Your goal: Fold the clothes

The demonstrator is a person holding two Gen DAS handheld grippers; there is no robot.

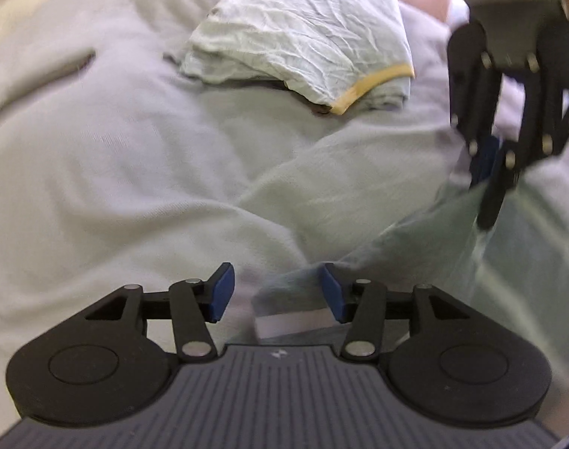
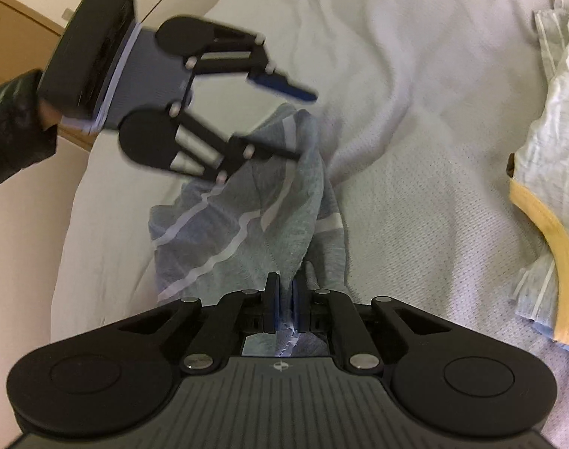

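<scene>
A grey-blue garment with white stripes hangs bunched over the pale bed sheet. My right gripper is shut on its edge and lifts it; in the left wrist view this gripper is at the right, pinching the cloth. My left gripper is open, its blue pads on either side of a fold of the same garment, not closed on it. In the right wrist view the left gripper hovers open just above the garment's far end.
A folded pale green garment with a yellow trim lies on the bed beyond; it shows at the right edge of the right wrist view. A wooden door and wall stand past the bed's left edge.
</scene>
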